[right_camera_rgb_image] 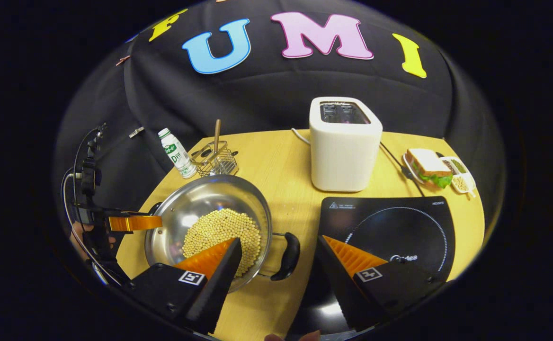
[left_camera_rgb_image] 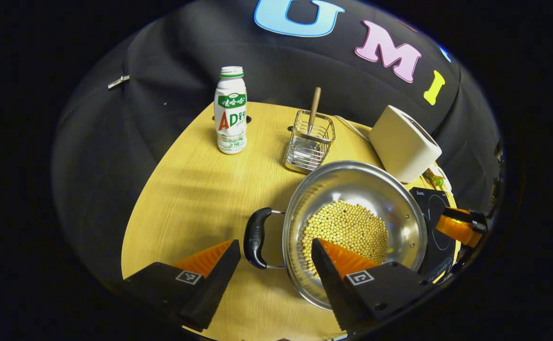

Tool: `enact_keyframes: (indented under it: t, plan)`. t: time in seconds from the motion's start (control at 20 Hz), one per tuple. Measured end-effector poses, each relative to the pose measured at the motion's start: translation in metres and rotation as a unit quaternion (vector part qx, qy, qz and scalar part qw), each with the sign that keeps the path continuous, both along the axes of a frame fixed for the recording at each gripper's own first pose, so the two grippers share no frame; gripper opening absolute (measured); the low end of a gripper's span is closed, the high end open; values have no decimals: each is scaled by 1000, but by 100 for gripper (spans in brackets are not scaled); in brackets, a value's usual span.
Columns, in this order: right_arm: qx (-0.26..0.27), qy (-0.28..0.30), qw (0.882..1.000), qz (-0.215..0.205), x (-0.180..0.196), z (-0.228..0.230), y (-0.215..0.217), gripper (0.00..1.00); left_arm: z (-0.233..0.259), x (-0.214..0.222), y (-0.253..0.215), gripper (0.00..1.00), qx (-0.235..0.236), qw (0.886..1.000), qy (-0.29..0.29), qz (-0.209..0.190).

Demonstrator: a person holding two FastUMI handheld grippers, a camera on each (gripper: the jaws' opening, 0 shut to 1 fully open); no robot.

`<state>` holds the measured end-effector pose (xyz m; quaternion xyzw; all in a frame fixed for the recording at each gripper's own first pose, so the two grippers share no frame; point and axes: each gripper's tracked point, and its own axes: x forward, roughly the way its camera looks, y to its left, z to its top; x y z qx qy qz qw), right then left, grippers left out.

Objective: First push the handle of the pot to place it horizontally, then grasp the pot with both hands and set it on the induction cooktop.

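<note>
Pot (left_camera_rgb_image: pixel 354 227) of beans sits lower centre on the desk (left_camera_rgb_image: pixel 196 189) — each tool (left_camera_rgb_image: pixel 276 279) (right_camera_rgb_image: pixel 279 274) open, straddling a side handle (left_camera_rgb_image: pixel 256 238) (right_camera_rgb_image: pixel 288 255); both should close evenly before lifting level toward the cooktop (right_camera_rgb_image: pixel 390 232).

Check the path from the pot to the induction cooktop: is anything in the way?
Nothing visible. The pot sits beside the induction cooktop, with bare table between. The toaster stands behind the cooktop, off the path.
</note>
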<state>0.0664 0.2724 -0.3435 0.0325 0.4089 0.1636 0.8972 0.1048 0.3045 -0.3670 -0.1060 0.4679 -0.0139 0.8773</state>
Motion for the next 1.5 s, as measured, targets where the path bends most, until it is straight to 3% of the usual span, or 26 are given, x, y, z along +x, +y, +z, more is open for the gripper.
enact_keyframes:
  t: [0.15,0.3,0.4,0.5,0.55,0.8,0.85,0.9,0.95,1.0,1.5]
  plan:
    - [5,27,1000,-7,4,-21,7,99,-13,9,0,89,6,1000,15,-3]
    - [-3,54,998,-15,5,-41,6,90,-23,14,0,80,8,1000,24,0]
    - [-4,70,997,-13,4,-51,8,90,-29,13,2,78,11,999,31,5]
    - [-8,76,997,-15,6,-58,9,78,-34,14,6,71,18,999,36,11]
    - [-15,75,997,-19,10,-61,7,76,-34,14,6,67,18,999,36,13]
    - [-33,93,994,-38,12,-71,5,63,-29,16,8,66,18,999,27,16]
    - [-30,95,994,-42,13,-69,4,64,-27,16,7,63,16,999,26,19]
    - [-31,95,994,-45,14,-69,5,50,-31,14,6,62,15,999,26,22]
    - [-35,96,994,-45,12,-65,5,54,-30,13,6,60,15,999,27,25]
    - [-38,97,994,-39,7,-67,5,50,-28,11,7,59,17,999,28,29]
    - [-33,103,994,-28,-13,3,-27,49,-22,16,1,58,23,999,31,25]
